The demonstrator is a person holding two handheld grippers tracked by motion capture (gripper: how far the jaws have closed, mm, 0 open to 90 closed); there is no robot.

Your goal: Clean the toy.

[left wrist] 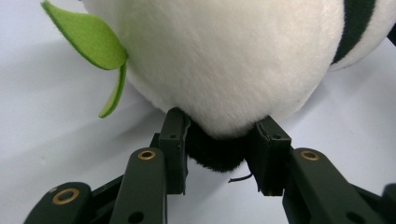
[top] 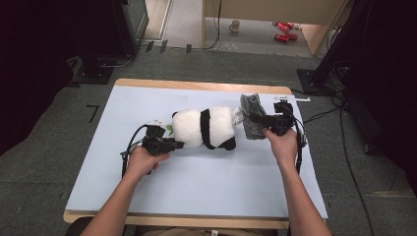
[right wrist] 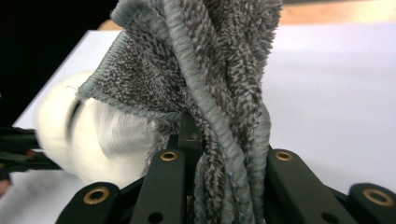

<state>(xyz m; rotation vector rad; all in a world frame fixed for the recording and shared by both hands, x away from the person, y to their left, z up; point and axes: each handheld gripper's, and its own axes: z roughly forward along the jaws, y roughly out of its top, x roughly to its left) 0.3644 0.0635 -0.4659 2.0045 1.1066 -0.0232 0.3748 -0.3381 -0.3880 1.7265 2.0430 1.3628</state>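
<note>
A white-and-black plush panda (top: 206, 128) lies on its side in the middle of the white table (top: 196, 182). A green felt leaf (left wrist: 88, 42) sticks out near its head. My left gripper (top: 176, 145) sits at the panda's left end, shut on a black plush part (left wrist: 217, 151) under the white body. My right gripper (top: 256, 118) is at the panda's right end, shut on a bunched grey towel (top: 252, 122), which it holds lifted off the table. Close up, the grey towel (right wrist: 210, 93) rises between the jaws, with the panda (right wrist: 93, 135) blurred behind it.
The table's wooden far edge (top: 196, 84) borders grey carpet. A black stand base (top: 93, 73) sits at far left and cables (top: 344, 142) run along the right. A mug (top: 235, 25) and red cans (top: 284, 30) lie on the floor beyond.
</note>
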